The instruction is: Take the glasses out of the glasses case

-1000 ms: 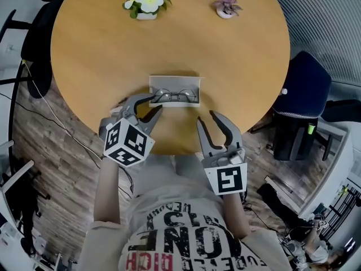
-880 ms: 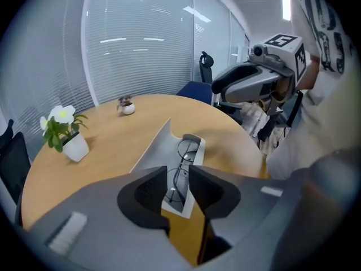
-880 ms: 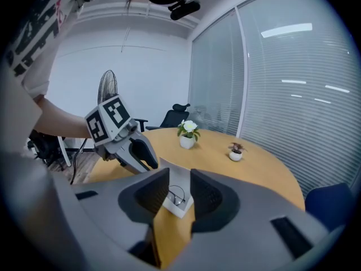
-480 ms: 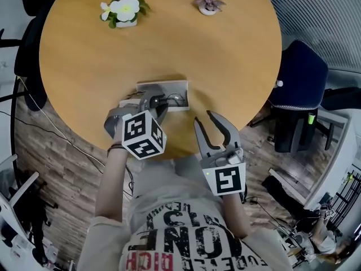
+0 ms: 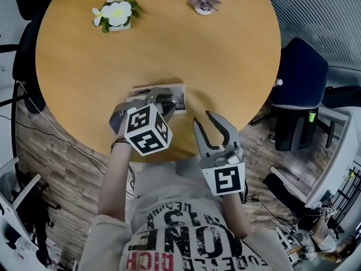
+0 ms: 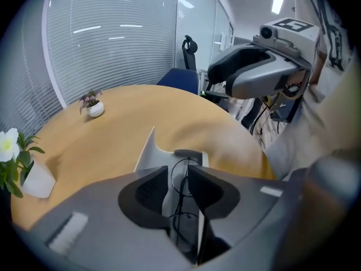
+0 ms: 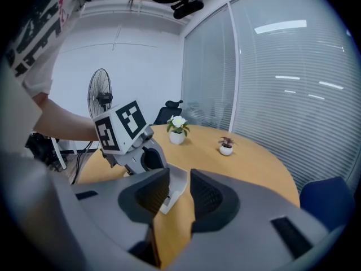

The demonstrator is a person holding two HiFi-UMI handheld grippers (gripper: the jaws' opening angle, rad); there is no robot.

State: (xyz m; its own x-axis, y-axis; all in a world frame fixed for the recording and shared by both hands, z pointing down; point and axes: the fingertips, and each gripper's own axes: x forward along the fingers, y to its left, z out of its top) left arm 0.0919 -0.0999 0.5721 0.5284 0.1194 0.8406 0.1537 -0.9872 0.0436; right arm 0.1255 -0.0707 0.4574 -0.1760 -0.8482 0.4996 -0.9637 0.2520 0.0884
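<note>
L gripper (image 6: pixel 178 176) (jaws apart, just been closing) straddles glasses (image 6: pixel 180 189) in case (image 6: pixel 146 151), mid-picture; R gripper (image 7: pixel 179 192) spread, empty. Risk: thin wire slips or bends if pinched off-centre, or drags case along.

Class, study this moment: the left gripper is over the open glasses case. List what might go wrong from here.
1. The left gripper's jaws have just been closing with the thin-framed glasses between them, not yet pinched. An off-centre squeeze may bend the frame or press a lens.
2. The right gripper hovers open, apart from the case. Unheld, the case may lift or slide along with the glasses.
</note>
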